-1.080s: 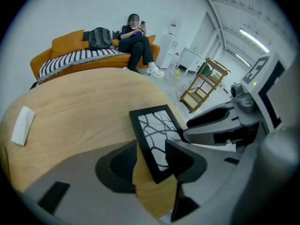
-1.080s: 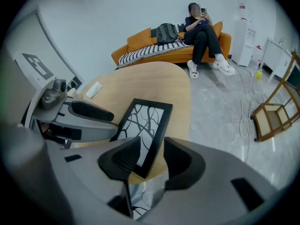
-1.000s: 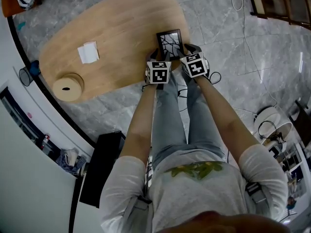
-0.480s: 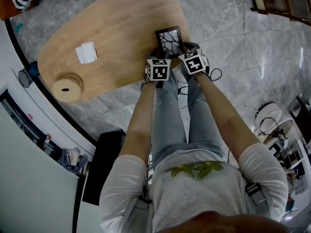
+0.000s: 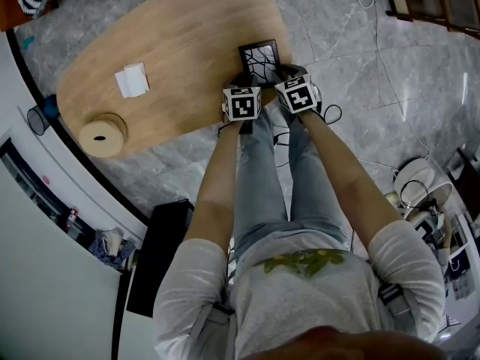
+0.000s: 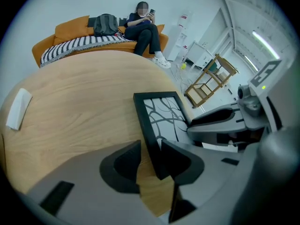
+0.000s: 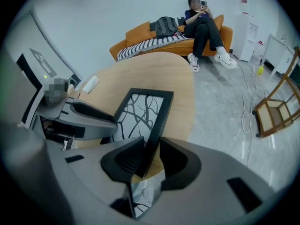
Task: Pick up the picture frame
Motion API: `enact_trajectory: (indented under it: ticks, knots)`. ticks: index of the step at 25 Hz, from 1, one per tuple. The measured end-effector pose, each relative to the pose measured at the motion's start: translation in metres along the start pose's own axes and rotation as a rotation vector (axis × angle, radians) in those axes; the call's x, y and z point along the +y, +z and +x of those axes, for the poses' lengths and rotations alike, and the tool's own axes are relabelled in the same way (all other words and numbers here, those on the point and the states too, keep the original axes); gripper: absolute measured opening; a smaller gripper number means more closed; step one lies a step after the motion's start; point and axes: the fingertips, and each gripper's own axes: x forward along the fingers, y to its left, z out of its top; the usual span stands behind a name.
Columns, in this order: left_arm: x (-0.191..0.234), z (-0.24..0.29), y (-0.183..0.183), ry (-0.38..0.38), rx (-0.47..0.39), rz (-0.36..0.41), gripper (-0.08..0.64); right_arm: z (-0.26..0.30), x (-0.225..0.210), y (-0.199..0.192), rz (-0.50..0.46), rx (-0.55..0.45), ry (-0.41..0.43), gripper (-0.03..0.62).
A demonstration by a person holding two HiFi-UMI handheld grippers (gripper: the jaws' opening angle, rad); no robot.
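The picture frame (image 5: 260, 57), black-edged with a branch pattern, lies flat at the near right end of the wooden table (image 5: 180, 43). My left gripper (image 5: 246, 81) straddles the frame's left rail (image 6: 149, 125). Its jaws are closing: the right pad touches the rail, and a strip of wood still shows beside the left pad. My right gripper (image 5: 283, 76) straddles the right rail (image 7: 154, 125). Its jaws are closing too, and both pads meet the rail. In the left gripper view that gripper (image 6: 151, 159) points steeply down; so does the right gripper (image 7: 151, 156) in its own view.
A white folded paper (image 5: 132, 80) and a round wooden disc (image 5: 103, 134) lie farther left on the table. The table edge and grey marble floor are just below the frame. A wooden rack (image 5: 431, 6) stands to the right. A person sits on an orange sofa (image 6: 70, 29).
Both grippers have crept a little farther over the frame's near end. The frame has stayed flat on the table.
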Motion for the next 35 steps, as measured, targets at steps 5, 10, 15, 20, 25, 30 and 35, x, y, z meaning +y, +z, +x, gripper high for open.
enact_trajectory:
  ticks: [5,10,15,20,25,30,35]
  knots:
    - [-0.005,0.001,0.001,-0.001,0.008,0.006,0.107,-0.001,-0.002,0.000,-0.002,0.006,0.016,0.114]
    - [-0.005,0.000,0.000,0.001,0.009,-0.020,0.103,-0.002,-0.001,0.000,0.007,0.012,0.009,0.109]
    - [-0.004,0.000,0.001,-0.007,0.015,-0.018,0.101,-0.002,-0.001,0.001,0.021,0.020,0.012,0.106]
    - [-0.003,-0.003,0.001,-0.014,0.019,-0.053,0.097,-0.002,0.000,0.000,0.060,0.032,0.026,0.100]
    - [-0.005,-0.010,0.002,-0.028,0.035,-0.085,0.097,-0.010,0.002,0.003,0.093,0.025,0.034,0.095]
    - [-0.008,-0.023,0.008,-0.025,0.025,-0.083,0.097,-0.022,0.005,0.011,0.091,0.014,0.041,0.095]
    - [-0.012,-0.040,0.015,-0.034,0.019,-0.104,0.097,-0.039,0.011,0.020,0.077,0.022,0.038,0.095]
